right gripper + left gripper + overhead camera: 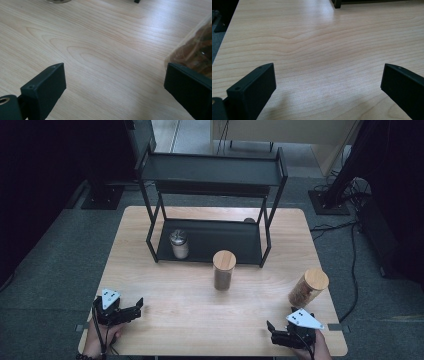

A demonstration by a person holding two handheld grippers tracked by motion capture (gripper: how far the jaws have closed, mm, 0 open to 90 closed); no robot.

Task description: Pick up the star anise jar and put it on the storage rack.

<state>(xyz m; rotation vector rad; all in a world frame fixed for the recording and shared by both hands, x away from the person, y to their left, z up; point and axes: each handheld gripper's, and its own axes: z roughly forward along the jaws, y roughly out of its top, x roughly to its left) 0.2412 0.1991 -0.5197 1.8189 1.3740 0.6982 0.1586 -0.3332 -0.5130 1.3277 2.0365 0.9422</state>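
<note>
Fig.: approach step, both grippers empty, jar at lower right next for pickup.
High view: left gripper (131, 311) lower left, right gripper (276, 333) lower right, just below wood-lidded jar (308, 287); rack (210, 172) upper centre. Left gripper view: jaws wide apart, bare table (317, 42) between. Right gripper view: jaws wide, nothing gripped; jar (197, 47) at right edge. Next, prob.: swing toward jar, straddle, close.

readable text: none | labels or brands on the jars, rack and grippers: none legible | numbers and signs: none legible
</note>
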